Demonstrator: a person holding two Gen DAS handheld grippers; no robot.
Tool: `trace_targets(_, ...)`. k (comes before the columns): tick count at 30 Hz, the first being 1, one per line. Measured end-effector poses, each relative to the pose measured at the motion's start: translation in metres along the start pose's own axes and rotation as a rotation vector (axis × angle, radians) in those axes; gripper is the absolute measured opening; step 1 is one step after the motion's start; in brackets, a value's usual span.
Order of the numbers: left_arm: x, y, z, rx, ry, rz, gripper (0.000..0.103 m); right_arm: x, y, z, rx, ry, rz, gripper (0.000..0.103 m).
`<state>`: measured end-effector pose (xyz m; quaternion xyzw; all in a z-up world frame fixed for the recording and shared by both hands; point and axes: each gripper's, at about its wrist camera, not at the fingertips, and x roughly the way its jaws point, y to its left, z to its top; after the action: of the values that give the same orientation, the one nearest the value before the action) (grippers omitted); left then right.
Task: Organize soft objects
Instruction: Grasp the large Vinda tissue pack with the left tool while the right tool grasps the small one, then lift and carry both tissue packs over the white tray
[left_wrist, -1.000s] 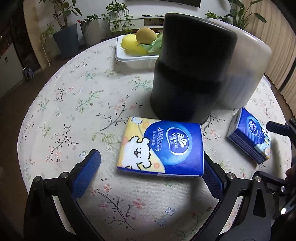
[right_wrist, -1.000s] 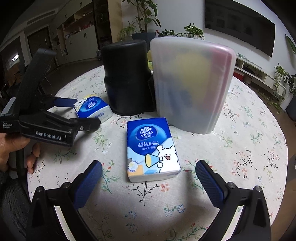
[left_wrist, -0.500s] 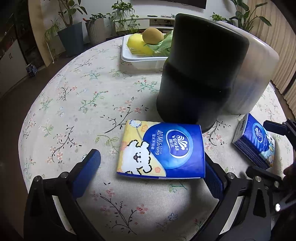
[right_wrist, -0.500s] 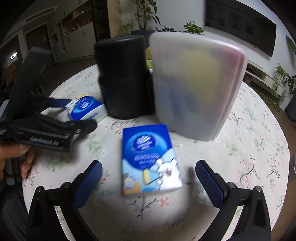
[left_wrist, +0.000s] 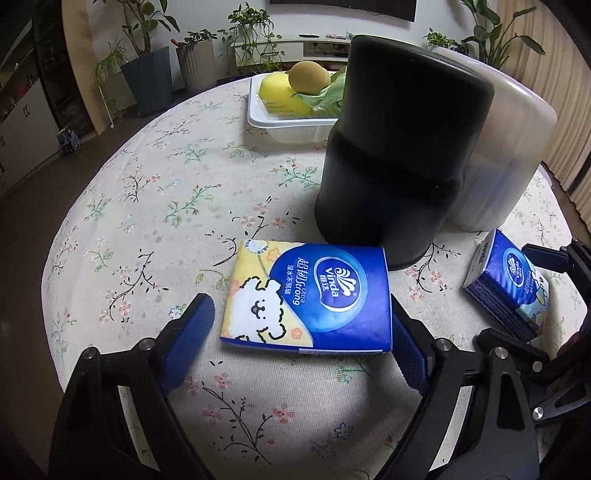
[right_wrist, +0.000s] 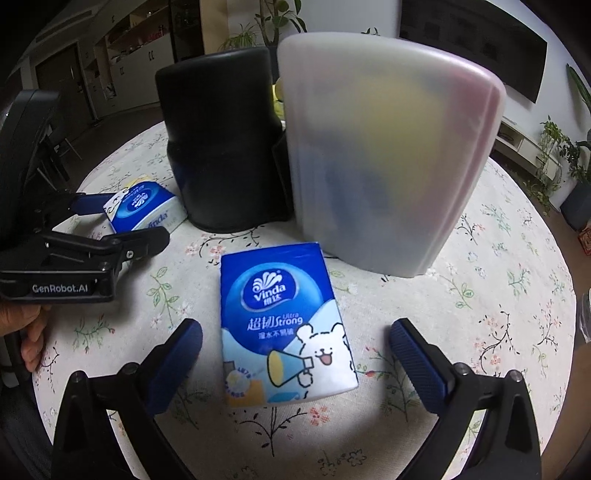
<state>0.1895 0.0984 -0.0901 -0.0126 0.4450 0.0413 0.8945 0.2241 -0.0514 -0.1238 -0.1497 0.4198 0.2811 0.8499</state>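
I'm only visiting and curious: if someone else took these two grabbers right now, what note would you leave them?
Left gripper: jaws have just been closing around the yellow-and-blue tissue pack, which lies flat on the table; no grip yet.
Right gripper: open, straddling the blue tissue pack, not touching.
Behind them stand a black bin and a frosted bin.
Done: neither pack lifted.
Left: grasp both, put them away, probably in a bin.
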Motion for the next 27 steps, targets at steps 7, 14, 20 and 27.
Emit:
trace_targets(7,-0.002,0.000,-0.002,-0.015,0.001,0.004,0.089,0.003,0.001,0.003,0.006,0.000,0.003,0.102)
trace_targets(14,-0.005,-0.003,-0.002,0.000,-0.010,-0.010,0.074,-0.006,0.002,0.001,-0.010,-0.032,0.016,0.079)
trace_targets(20,-0.007,-0.003,-0.003,-0.002,-0.011,-0.013,0.073,-0.013,0.000,-0.004,-0.014,-0.050,0.020,0.058)
trace_targets(27,-0.015,-0.005,-0.011,-0.014,-0.018,-0.015,0.073,-0.019,0.000,-0.010,-0.016,-0.054,0.023,0.055)
